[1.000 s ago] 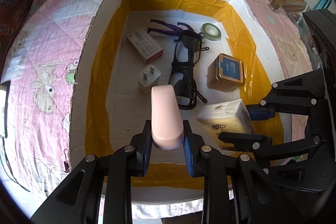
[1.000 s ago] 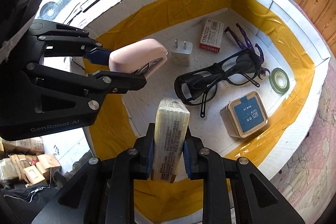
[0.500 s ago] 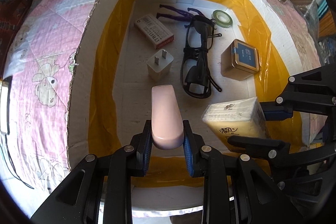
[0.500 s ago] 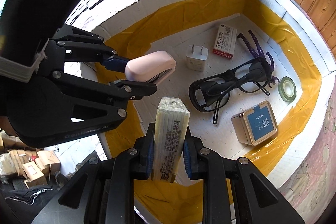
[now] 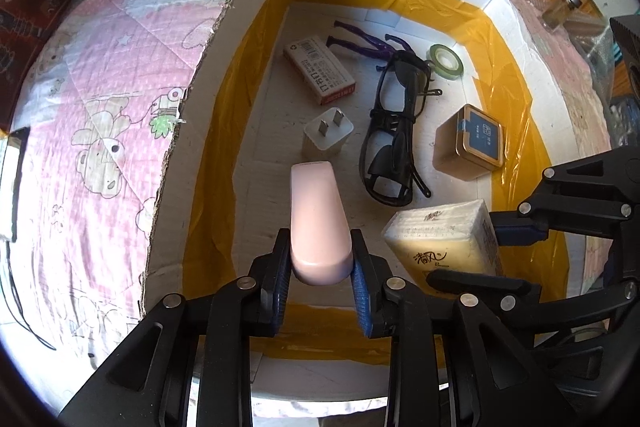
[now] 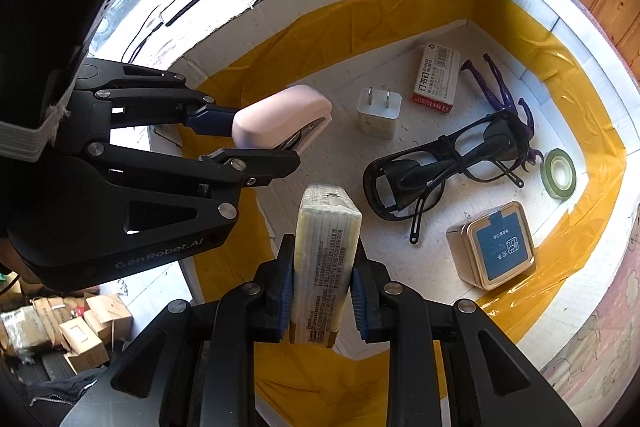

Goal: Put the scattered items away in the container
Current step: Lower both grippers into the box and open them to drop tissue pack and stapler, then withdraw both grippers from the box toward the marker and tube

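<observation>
My left gripper (image 5: 320,267) is shut on a pink stapler (image 5: 317,219) and holds it above the near end of the white cardboard box (image 5: 240,7) lined with yellow tape. My right gripper (image 6: 322,287) is shut on a yellow tissue pack (image 6: 324,259), also over the box's near end. In the left wrist view the tissue pack (image 5: 444,239) hangs right of the stapler; in the right wrist view the stapler (image 6: 280,115) is to the left.
On the box floor lie a white plug adapter (image 5: 328,137), a red-and-white staples box (image 5: 320,69), black glasses (image 5: 396,131), purple glasses (image 5: 368,45), a green tape roll (image 5: 445,61) and a gold tin (image 5: 472,143). A pink quilt (image 5: 100,107) surrounds the box.
Both grippers have moved forward and lower over the box with their loads still held. The items on the box floor look larger and have not shifted.
</observation>
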Action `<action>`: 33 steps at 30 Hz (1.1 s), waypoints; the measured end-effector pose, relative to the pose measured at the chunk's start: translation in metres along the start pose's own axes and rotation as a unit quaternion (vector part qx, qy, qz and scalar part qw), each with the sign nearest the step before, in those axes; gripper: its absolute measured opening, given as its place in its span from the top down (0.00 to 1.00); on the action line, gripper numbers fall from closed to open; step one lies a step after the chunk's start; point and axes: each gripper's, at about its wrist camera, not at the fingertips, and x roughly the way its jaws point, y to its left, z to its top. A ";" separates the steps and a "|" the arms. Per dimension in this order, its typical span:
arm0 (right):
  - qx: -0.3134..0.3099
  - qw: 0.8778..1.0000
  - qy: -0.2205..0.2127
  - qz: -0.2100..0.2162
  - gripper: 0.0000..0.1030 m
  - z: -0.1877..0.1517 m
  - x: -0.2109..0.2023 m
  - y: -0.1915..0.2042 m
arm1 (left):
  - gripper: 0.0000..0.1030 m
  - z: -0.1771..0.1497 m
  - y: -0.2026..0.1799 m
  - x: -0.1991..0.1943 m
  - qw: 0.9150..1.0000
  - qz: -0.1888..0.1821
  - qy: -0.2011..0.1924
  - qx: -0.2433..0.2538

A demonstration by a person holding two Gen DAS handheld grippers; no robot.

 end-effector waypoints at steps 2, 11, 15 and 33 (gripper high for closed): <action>0.004 1.000 -0.001 0.000 0.72 -0.003 -0.001 -0.001 | 0.69 0.000 -0.002 -0.003 1.000 0.003 -0.001 -0.002; 0.037 0.999 -0.024 0.021 0.72 -0.022 -0.019 -0.012 | 0.56 -0.005 -0.004 -0.020 1.000 0.011 -0.017 -0.009; 0.053 0.997 -0.049 0.040 0.72 -0.037 -0.032 -0.017 | 0.53 -0.005 0.001 -0.033 0.999 0.007 -0.034 -0.020; 0.211 0.918 -0.302 0.146 0.71 -0.117 -0.118 -0.076 | 0.53 -0.020 -0.070 -0.093 0.989 0.019 -0.143 0.039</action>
